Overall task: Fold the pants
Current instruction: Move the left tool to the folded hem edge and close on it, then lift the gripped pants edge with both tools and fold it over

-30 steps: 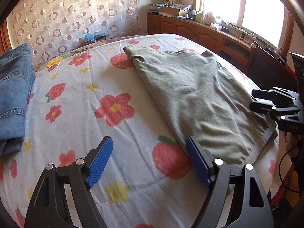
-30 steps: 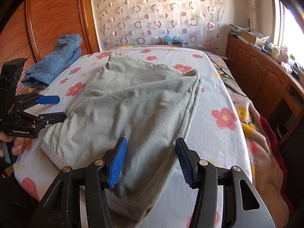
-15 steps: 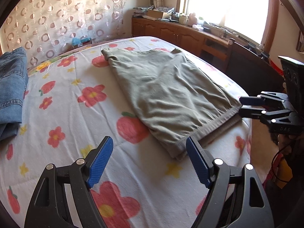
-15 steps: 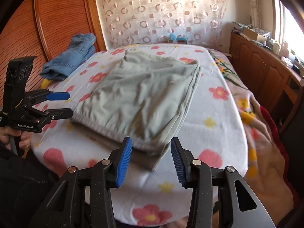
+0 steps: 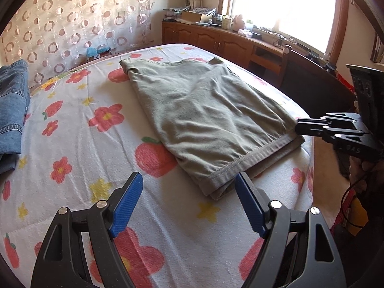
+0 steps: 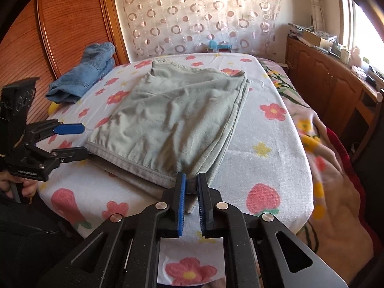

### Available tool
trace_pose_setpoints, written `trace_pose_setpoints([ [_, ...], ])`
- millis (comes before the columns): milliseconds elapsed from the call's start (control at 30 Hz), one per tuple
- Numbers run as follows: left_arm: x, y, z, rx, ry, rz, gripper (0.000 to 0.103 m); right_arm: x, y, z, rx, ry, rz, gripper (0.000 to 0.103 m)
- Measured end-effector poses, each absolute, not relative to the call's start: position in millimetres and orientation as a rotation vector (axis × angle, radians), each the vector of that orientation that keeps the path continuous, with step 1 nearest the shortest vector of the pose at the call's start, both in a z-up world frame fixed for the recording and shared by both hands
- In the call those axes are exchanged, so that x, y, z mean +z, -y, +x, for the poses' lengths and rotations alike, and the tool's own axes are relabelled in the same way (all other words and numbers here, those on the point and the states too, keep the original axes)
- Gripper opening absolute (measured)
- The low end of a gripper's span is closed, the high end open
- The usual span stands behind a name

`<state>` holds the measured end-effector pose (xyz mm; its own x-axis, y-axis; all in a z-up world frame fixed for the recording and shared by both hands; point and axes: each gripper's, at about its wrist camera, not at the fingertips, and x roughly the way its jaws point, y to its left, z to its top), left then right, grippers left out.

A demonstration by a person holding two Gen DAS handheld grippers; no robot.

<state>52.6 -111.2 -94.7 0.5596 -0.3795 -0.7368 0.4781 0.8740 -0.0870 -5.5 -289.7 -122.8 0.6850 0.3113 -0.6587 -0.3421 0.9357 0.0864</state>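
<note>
Right wrist, right hand-held gripper [image 6: 191, 184] clamping soft grey-green pants [image 6: 175, 117] hem corner, left hand-held gripper [image 5: 188, 187] spread wide

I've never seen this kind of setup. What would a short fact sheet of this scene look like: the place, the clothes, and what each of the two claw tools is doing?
Place: bed with a flowered sheet
Main garment: grey-green pants, folded flat in layers
Other garment: blue jeans, bunched near the bed's far left edge
Right gripper: jaws have just closed on the near corner of the pants
Left gripper: open, hovering by the hem's other corner, gripping nothing
Holder: a person's hand on the left gripper
Background: wooden cabinets under a bright window
</note>
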Motion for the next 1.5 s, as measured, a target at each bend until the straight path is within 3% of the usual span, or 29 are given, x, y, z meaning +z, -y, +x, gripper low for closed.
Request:
trace_pose_setpoints([
  [367,-84.8,105.0,56.6,-0.495,-0.794,0.072,0.078,-121.1,288.8,-17.2,0.372,-0.746,-0.048,0.008],
  [467,-83.0,110.3,61.6,-0.505,-0.803,0.085,0.071,-122.4,288.5,-14.1,0.367,-0.757,-0.043,0.008],
  [633,-91.2,116.4,66.5,-0.527,-0.856,0.087,0.044,-118.8,287.6,-13.6,0.362,-0.754,-0.051,0.008],
  [733,-95.3,116.6,63.9,-0.538,-0.877,0.081,0.034,-118.8,289.6,-14.4,0.359,-0.751,-0.045,0.008],
  [1000,-100.7,113.5,56.6,-0.541,-0.898,0.055,0.032,-118.5,290.7,-15.4,0.349,-0.73,-0.03,0.008],
  [1067,-101.5,112.6,56.6,-0.543,-0.899,0.046,0.032,-119.1,290.4,-14.4,0.342,-0.727,-0.029,0.015],
  [1133,-101.7,112.0,57.4,-0.545,-0.9,0.04,0.032,-118.9,290.9,-14.0,0.318,-0.718,-0.03,0.036],
  [1500,-101.5,111.7,57.2,-0.546,-0.898,0.038,0.032,-132.5,290.2,-4.3,0.31,-0.76,0.0,0.037],
])
